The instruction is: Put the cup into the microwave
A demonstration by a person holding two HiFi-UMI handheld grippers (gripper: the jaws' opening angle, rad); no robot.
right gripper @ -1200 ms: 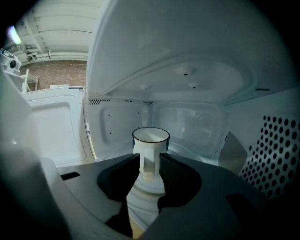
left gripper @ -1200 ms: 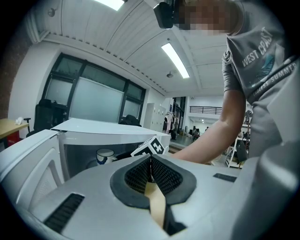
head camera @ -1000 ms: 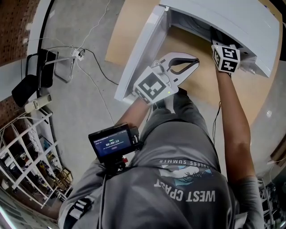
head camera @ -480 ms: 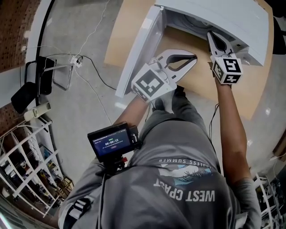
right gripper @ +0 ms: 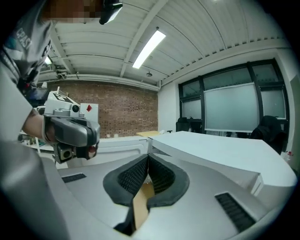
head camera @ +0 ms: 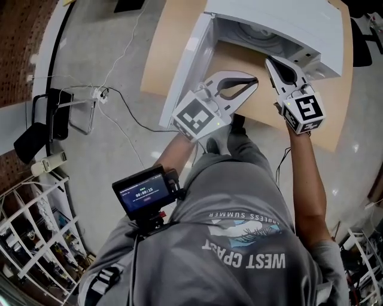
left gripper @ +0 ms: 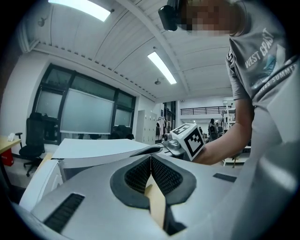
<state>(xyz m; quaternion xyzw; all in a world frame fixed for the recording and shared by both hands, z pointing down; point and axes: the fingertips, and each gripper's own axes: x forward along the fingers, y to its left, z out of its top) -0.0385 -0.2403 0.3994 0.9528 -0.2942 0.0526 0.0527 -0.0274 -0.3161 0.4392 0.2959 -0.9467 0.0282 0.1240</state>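
Left hand-held gripper (head camera: pixel 255 79) and right hand-held gripper (head camera: pixel 268 60), both pressed together, empty, before the open microwave (head camera: pixel 281 21); a careless swing could strike its door (head camera: pixel 188 67).

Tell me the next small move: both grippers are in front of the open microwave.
Probably bring the left gripper to the open door and push it shut. Both it and the right gripper are shut on nothing, outside the microwave, and the door stands beside the left one. Whether the cup is inside, these views cannot tell.
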